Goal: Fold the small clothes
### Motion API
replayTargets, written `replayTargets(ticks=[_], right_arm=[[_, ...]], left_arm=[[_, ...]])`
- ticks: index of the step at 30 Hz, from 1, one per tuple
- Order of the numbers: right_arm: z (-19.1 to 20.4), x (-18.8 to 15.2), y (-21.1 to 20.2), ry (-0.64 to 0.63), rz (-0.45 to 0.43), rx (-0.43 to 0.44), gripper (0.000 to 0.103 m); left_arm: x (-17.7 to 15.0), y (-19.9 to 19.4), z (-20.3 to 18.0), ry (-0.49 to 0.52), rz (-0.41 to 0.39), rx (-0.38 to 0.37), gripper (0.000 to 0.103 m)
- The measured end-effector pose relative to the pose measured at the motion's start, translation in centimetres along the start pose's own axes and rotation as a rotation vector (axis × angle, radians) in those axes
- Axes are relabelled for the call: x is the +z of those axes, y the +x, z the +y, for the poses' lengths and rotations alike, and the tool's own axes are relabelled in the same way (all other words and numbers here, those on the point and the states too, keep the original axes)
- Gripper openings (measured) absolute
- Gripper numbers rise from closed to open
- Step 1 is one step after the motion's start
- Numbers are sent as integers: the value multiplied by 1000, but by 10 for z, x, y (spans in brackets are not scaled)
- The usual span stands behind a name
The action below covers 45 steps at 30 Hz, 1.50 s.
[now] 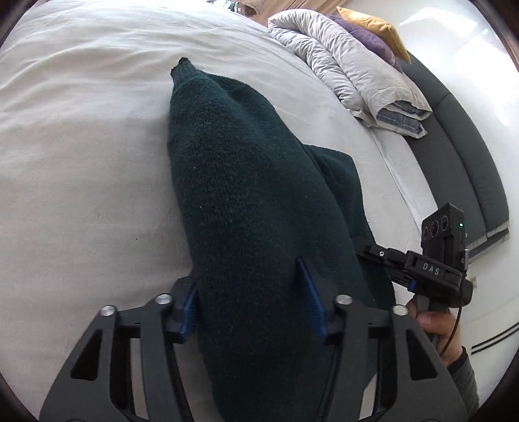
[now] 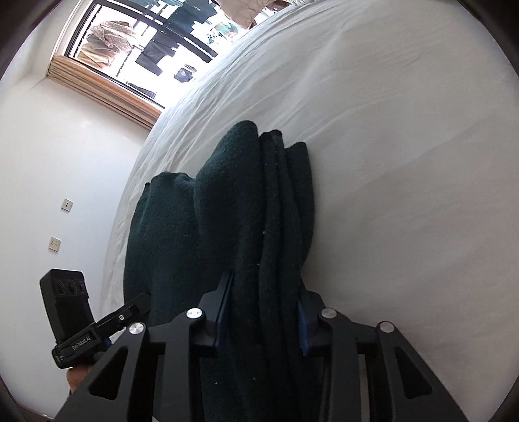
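My left claw (image 1: 249,305) clamped on dark green sweater (image 1: 246,181), right claw (image 2: 264,308) pinching its bunched folds, garment draped toward the white bed's (image 1: 81,146) edge.

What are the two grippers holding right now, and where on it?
Both grip the dark green knitted sweater: the left gripper around a bunched sleeve-like end, the right gripper on gathered folds.

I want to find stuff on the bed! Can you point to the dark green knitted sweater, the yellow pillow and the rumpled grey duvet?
dark green knitted sweater (image 1: 246,181), left wrist view, its broad middle.
yellow pillow (image 1: 373,27), left wrist view, its upper face.
rumpled grey duvet (image 1: 340,61), left wrist view, its folded top.
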State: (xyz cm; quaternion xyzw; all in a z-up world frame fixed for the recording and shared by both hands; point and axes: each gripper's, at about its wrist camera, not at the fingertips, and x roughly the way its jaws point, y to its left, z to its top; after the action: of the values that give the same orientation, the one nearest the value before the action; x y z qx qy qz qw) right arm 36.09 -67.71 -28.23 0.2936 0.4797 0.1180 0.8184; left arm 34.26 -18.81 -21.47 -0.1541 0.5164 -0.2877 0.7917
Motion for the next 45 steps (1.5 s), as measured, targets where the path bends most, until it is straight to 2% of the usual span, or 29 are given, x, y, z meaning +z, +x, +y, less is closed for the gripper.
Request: replayTargets(ticks=[2,5,8,11,14,19,21,24,25,27,31,37,42,43,45], right_arm=[[16,-6,-6,-41,-18,-55,30],[47,-17,-16,-110,-40,-63,28],[90,-34,-20,-191,-33,-58,27],[124,-52,-21,-216,-18,-4,27],[158,-75,-17,-234,-12,74,27],[182,-97,15,-211,31,142,27],[186,-106,32,-213,50,131,27],[168,-114,56,-146,72,97,28],[158,-118,57,-113,71,101,29],[139,-120,60,-36,66,163,32],[138,-122,62,-66,48,166,32],[138,-120,62,-82,34,197,32],[145,-124,63,-87,22,207,33],[145,-124,61,-91,20,201,34],[145,-126,53,-109,-1,163,44]], left_arm=[[-3,-8,-3,11,-16,-5,33],[-10,-31,-6,17,-32,-13,30],[-23,-70,-6,46,-67,39,30],[-34,-123,9,18,-106,58,30],[-48,-176,23,52,-144,126,30],[-69,-223,60,42,-169,219,30],[-77,-224,71,67,-161,276,31],[-91,-210,85,92,-144,321,34],[-98,-208,93,103,-155,326,36],[-103,-209,96,114,-179,332,40],[-107,-201,91,151,-200,363,43],[-110,-195,97,148,-217,361,49],[-111,-198,93,153,-222,371,49],[-111,-198,92,154,-223,372,49],[-112,-201,90,158,-236,380,49]])
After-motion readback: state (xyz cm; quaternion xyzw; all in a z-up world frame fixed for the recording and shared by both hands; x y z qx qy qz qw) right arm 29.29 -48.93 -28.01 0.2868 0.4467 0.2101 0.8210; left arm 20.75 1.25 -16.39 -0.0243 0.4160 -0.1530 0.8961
